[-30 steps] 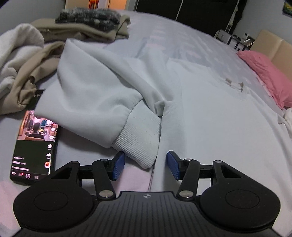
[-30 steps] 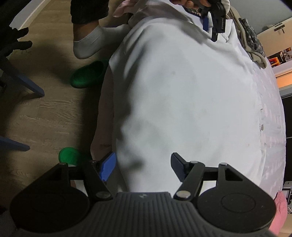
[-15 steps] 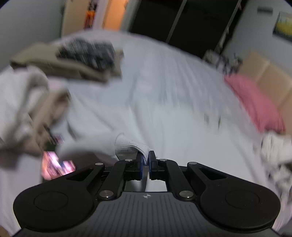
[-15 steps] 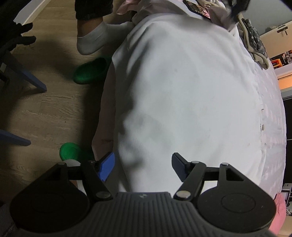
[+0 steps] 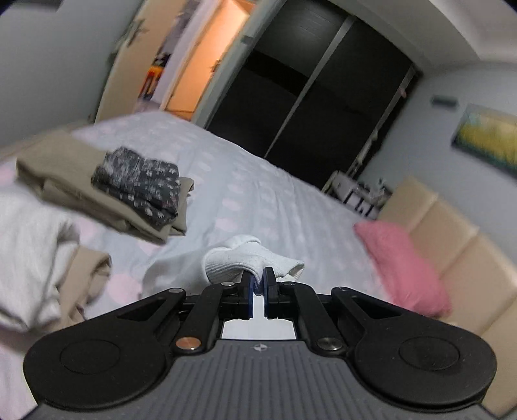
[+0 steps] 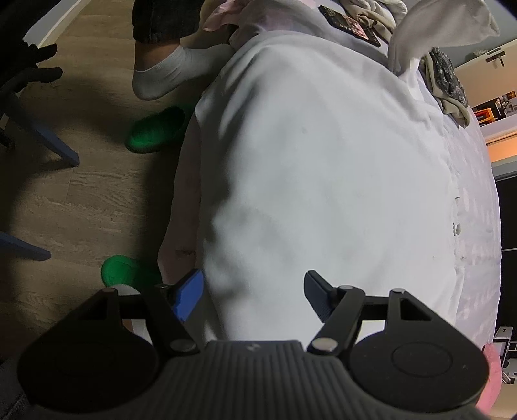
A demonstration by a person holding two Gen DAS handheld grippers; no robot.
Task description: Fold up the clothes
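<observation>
Left wrist view: a bed (image 5: 245,181) with a pale dotted cover fills the middle ground; on its left part lies a folded tan garment (image 5: 64,181) with a dark patterned folded piece (image 5: 139,184) on top, and nearer the camera a loose heap of white and tan clothes (image 5: 35,252). A pink pillow (image 5: 404,265) rests against a beige headboard (image 5: 452,232) at right; dark sliding wardrobe doors (image 5: 307,97) stand beyond the bed. The left tool (image 5: 257,284) has its blue pads pressed together on the ribbed cuff (image 5: 236,258) of the white sweatshirt's sleeve, which is raised off the bed, the cuff bunched just above the pads. Right wrist view: the body of the white sweatshirt (image 6: 323,168) lies spread flat on the bed, its hem at the bed edge nearest the camera. The right tool (image 6: 253,295) is spread wide above that hem, one pad over the bed's edge, the other over the fabric, nothing pinched. The lifted sleeve (image 6: 429,32) shows at upper right, a phone (image 6: 349,22) beside it. On the wooden floor (image 6: 80,181) are two green slippers (image 6: 155,131) and a foot in a white sock (image 6: 168,74).
</observation>
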